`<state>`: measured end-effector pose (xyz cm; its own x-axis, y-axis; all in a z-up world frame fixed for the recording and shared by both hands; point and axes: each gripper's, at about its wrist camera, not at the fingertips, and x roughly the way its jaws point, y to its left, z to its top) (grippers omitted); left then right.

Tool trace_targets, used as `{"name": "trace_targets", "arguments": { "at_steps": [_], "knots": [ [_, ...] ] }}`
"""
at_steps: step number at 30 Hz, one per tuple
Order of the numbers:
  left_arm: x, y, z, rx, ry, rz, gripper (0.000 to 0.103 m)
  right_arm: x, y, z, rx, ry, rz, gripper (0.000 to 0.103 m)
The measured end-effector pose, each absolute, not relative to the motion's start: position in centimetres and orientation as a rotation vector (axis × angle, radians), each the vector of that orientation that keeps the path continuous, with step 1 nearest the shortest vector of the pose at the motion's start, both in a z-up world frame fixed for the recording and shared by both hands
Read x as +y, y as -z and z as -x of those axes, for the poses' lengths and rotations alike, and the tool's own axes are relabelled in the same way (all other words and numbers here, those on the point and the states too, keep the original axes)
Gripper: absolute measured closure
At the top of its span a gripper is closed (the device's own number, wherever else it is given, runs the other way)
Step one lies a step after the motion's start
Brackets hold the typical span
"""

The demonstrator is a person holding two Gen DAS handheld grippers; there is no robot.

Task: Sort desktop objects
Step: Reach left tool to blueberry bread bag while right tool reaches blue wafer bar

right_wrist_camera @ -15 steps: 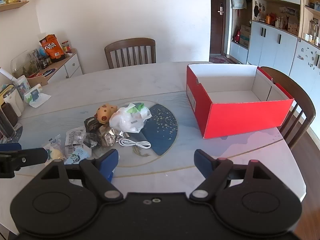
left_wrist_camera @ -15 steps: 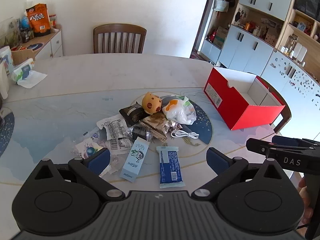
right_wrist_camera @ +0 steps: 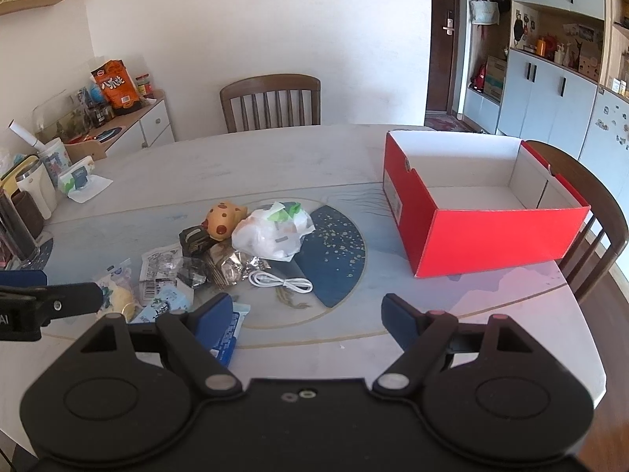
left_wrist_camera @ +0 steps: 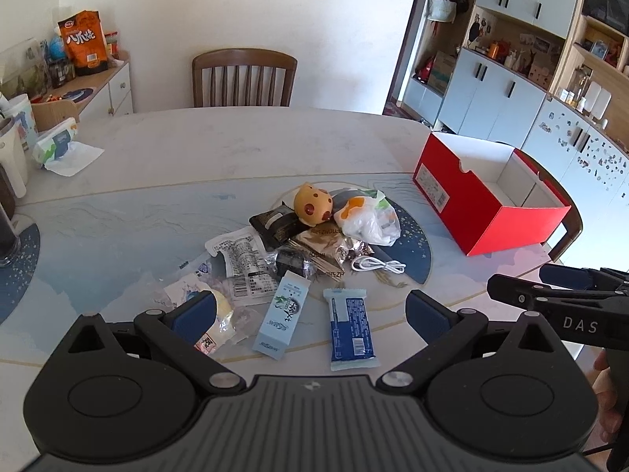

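Note:
A heap of small items lies mid-table: a yellow spotted toy (left_wrist_camera: 312, 204), a white plastic bag (left_wrist_camera: 369, 220), dark and silver snack packets (left_wrist_camera: 275, 224), a white cable (left_wrist_camera: 377, 265), a light blue carton (left_wrist_camera: 282, 314) and a blue wrapped bar (left_wrist_camera: 351, 328). An open red box (left_wrist_camera: 487, 200) with a white inside stands to the right, also seen as the red box (right_wrist_camera: 483, 212). My left gripper (left_wrist_camera: 310, 312) hovers open above the carton and bar. My right gripper (right_wrist_camera: 306, 316) hangs open over bare table near the cable (right_wrist_camera: 281, 281). Neither holds anything.
A wooden chair (left_wrist_camera: 243, 78) stands behind the table and another chair (right_wrist_camera: 589, 212) behind the red box. Cups and a tissue pack (left_wrist_camera: 57, 143) sit at the table's left edge. A sideboard with a snack bag (left_wrist_camera: 82, 43) is at back left.
Both grippers have kept almost still. The heap and the red box lie as before.

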<state>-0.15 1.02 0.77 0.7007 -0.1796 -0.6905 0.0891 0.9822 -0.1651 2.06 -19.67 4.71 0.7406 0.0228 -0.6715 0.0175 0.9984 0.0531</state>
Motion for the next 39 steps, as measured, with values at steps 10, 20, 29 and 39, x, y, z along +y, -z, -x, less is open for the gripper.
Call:
{"name": "trace_targets", "arguments": {
  "at_steps": [10,20,29,39],
  "knots": [
    [1.7,-0.9,-0.1,0.757,0.130,0.099,0.000,-18.2,-4.7,-2.5,0.721,-0.070,-0.025,0.020],
    [3.2,0.1,-1.5,0.757,0.120,0.104,0.000,-16.5,-4.0,-3.5,0.710,-0.134,0.026,0.021],
    [5.1,2.1,-2.7,0.732,0.116,0.101,0.000,-15.1,-2.1,-4.7,0.727,-0.147,0.036,0.021],
    [8.1,6.3,-4.0,0.775,0.116,0.039,0.000,-14.0,0.3,-5.8,0.779,-0.108,0.031,0.021]
  ]
}}
